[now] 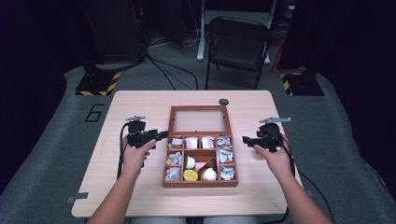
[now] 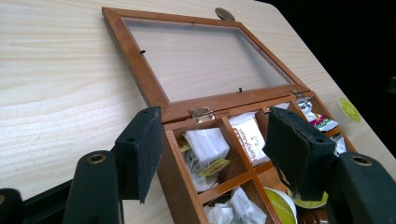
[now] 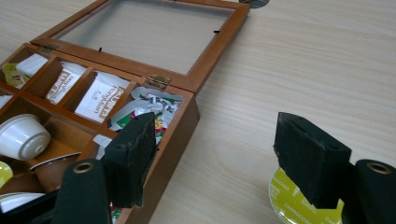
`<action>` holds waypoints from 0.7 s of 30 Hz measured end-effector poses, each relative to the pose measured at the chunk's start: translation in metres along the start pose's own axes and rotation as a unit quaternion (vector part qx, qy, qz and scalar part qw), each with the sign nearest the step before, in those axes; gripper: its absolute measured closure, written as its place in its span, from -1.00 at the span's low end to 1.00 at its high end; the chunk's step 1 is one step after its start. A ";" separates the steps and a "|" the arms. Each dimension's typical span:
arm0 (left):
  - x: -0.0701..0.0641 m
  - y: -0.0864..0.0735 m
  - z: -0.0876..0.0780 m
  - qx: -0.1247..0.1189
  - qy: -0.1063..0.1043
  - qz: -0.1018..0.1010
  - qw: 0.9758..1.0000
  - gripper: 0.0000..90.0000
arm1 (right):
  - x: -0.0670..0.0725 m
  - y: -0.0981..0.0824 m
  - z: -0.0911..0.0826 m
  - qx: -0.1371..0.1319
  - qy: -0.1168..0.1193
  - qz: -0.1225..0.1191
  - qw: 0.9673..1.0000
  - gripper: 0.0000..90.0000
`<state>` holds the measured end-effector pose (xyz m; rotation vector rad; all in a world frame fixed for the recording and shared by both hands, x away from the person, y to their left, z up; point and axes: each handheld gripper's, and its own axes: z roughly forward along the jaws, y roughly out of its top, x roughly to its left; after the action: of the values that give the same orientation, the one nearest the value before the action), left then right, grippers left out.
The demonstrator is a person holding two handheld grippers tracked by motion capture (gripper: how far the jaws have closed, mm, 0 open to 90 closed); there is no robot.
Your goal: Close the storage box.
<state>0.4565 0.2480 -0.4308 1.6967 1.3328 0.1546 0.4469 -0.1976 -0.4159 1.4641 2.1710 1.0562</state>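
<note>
One wooden box [image 1: 201, 161] sits mid-worktop [image 1: 140, 191], its glass lid [image 1: 200, 120] laid flat open behind nine compartments of sachets and capsules. Left claw [image 1: 161, 135] at the box's left rim and right claw [image 1: 246, 140] just right of it both gape, holding nothing. One green capsule [image 3: 299, 198] lies right of the box.

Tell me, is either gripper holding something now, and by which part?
Nothing is held. The left gripper and the right gripper both stand open, one at each side of the open wooden box.

yellow-green capsule [image 3: 299, 205] – half hidden by jaw, cut off
</note>
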 end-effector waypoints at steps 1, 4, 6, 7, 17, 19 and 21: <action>-0.001 0.001 0.000 0.001 0.000 -0.001 1.000 -0.18 | 0.000 0.001 0.000 -0.002 0.002 -0.004 1.000 -0.35; 0.000 0.004 0.001 0.000 -0.001 -0.002 1.000 -0.18 | 0.004 0.007 0.002 0.003 0.006 -0.013 1.000 -0.35; 0.000 0.005 0.002 -0.004 0.001 -0.006 1.000 -0.18 | 0.007 0.011 0.003 0.005 0.010 -0.019 1.000 -0.34; 0.001 0.005 0.003 -0.002 0.002 0.000 1.000 -0.18 | 0.010 0.013 0.004 0.007 0.012 -0.016 1.000 -0.34; 0.001 0.009 0.006 0.003 0.009 -0.003 1.000 -0.18 | 0.023 0.030 0.012 0.011 0.035 -0.023 0.999 -0.34; 0.002 0.009 0.007 0.008 0.011 -0.003 1.000 -0.18 | 0.024 0.033 0.014 0.010 0.038 -0.028 0.999 -0.34; 0.004 0.009 0.009 0.006 0.014 -0.008 1.000 -0.19 | 0.026 0.036 0.017 0.011 0.037 -0.027 0.999 -0.34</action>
<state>0.4699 0.2462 -0.4314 1.6988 1.3704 0.1627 0.4697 -0.1606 -0.3977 1.3888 2.2675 1.0874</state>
